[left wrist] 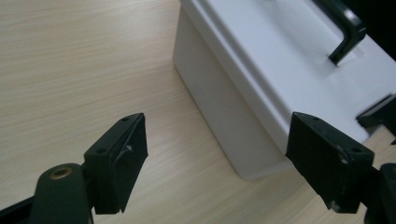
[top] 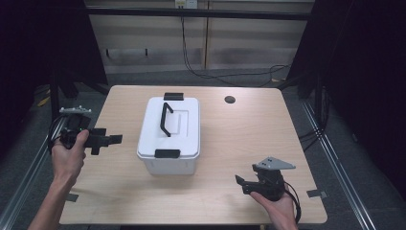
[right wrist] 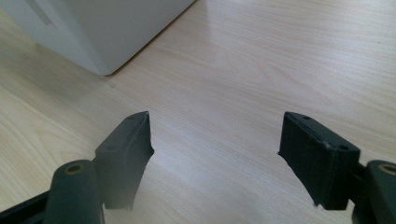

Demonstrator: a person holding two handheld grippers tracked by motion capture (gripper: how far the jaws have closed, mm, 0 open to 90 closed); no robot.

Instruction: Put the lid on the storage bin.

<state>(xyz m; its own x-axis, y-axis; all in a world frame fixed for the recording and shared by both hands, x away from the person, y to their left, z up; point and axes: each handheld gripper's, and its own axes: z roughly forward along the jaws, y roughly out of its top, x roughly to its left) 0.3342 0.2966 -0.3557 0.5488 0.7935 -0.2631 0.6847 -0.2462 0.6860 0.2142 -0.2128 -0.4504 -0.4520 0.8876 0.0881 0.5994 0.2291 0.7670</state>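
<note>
White lidded box (top: 168, 136) sits mid-table (top: 249, 143), contents hidden under the latched lid; left gripper (top: 111, 139) spread wide beside it; right gripper (top: 242, 184) gaping too, box cropped in its view.

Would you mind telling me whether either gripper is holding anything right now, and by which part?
Nothing is held. The left gripper and right gripper are both open and apart from the white box.

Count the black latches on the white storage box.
2: one latch on the far end of the white storage box, one latch on the near end. Other sides may hide more.
</note>
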